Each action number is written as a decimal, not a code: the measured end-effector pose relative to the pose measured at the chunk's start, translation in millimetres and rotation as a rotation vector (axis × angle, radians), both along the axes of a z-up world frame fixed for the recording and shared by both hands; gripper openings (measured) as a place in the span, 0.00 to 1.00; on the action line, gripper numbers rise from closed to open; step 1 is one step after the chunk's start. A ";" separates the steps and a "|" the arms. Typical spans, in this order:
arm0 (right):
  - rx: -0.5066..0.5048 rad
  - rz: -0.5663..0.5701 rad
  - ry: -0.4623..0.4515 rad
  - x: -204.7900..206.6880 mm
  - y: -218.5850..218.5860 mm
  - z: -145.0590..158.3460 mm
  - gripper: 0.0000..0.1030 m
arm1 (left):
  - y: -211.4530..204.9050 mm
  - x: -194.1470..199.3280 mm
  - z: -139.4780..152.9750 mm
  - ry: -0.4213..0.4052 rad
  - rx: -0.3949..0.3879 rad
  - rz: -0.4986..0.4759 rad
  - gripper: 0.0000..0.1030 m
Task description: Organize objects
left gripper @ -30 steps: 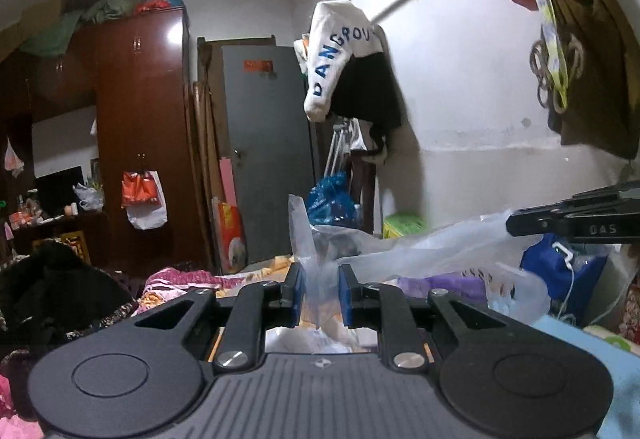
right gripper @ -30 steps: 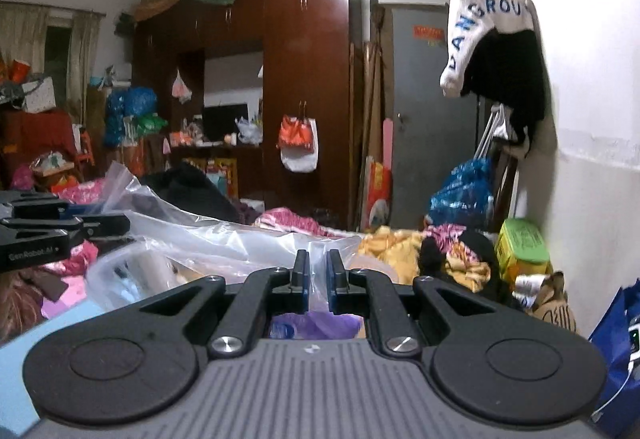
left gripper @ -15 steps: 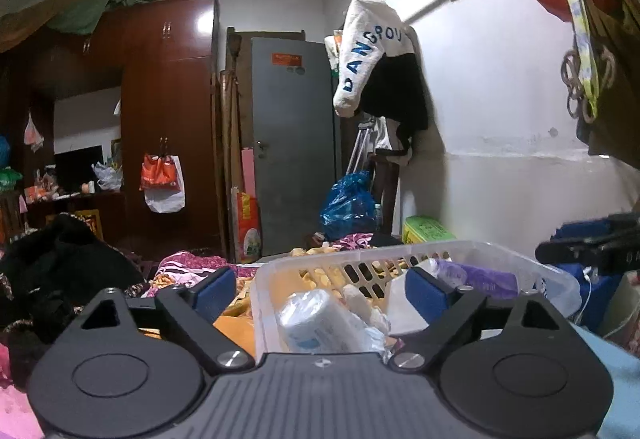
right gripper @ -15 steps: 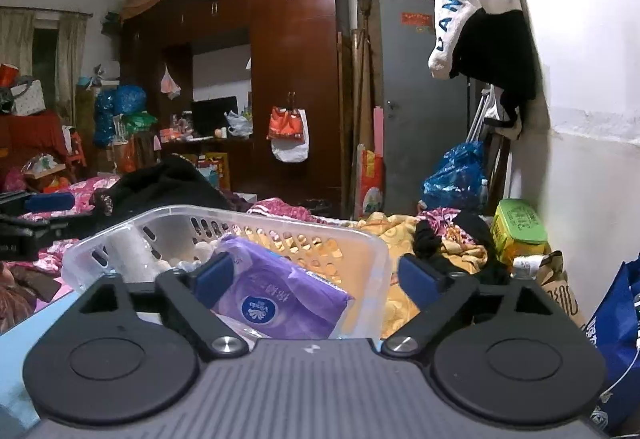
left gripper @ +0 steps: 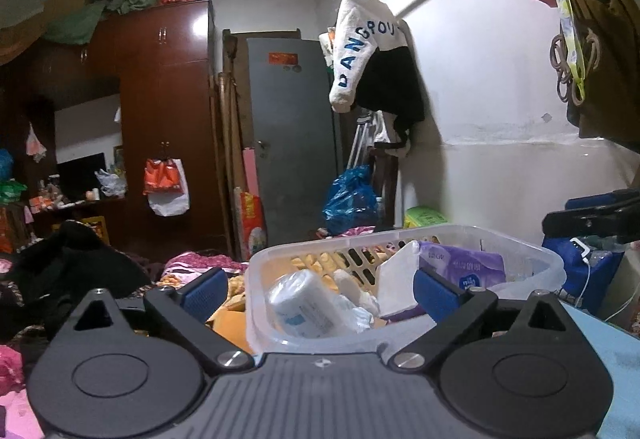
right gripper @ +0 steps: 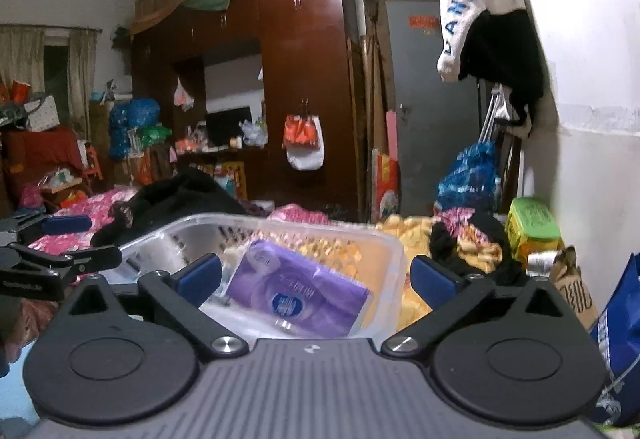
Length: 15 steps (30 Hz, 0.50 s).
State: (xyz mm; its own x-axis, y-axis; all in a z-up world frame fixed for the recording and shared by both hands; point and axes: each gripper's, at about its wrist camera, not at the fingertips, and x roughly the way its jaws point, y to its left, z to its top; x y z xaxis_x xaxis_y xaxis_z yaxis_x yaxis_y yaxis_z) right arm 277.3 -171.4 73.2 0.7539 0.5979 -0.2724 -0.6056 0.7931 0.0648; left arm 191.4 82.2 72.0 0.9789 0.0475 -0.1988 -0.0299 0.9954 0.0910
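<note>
Two grippers are seen at one clear plastic basket [left gripper: 404,323], which rests on a pale blue bench [left gripper: 612,355] beside the white wall [left gripper: 500,167]. Open room is seen beyond its far rim, over heaped clothes [right gripper: 448,239] toward the wardrobe [left gripper: 164,119] and grey door [left gripper: 292,135]. The left gripper [left gripper: 320,285] is held with jaws spread wide, empty, astride the basket's left corner, one blue pad outside, one over the contents. The right gripper [right gripper: 316,273] is likewise spread wide and empty, astride the right corner. Inside the basket, a white wrapped roll [left gripper: 304,303], a white packet [left gripper: 396,283] and a purple tissue pack [right gripper: 296,291] are seen.
</note>
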 end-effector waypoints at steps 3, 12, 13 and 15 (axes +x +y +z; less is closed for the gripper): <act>-0.035 -0.020 0.031 -11.6 1.5 1.8 1.00 | -7.2 -13.0 2.2 0.007 0.014 -0.002 0.97; -0.081 -0.168 -0.066 -93.4 -6.6 -2.8 1.00 | -23.5 -80.6 6.3 0.055 -0.076 -0.061 0.97; -0.060 -0.156 -0.042 -102.4 -10.7 -3.3 1.00 | -24.8 -90.0 4.8 0.050 -0.082 -0.060 0.97; -0.017 -0.111 0.028 -113.5 -18.2 -8.7 1.00 | -29.5 -108.1 -0.4 0.033 -0.083 -0.059 0.97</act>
State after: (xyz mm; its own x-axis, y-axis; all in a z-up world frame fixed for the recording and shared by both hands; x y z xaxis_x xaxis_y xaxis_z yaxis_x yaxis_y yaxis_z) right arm 163.8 -189.6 64.5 0.8068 0.5068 -0.3038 -0.5125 0.8561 0.0670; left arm 83.3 52.6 71.6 0.9724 -0.0277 -0.2318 0.0304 0.9995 0.0081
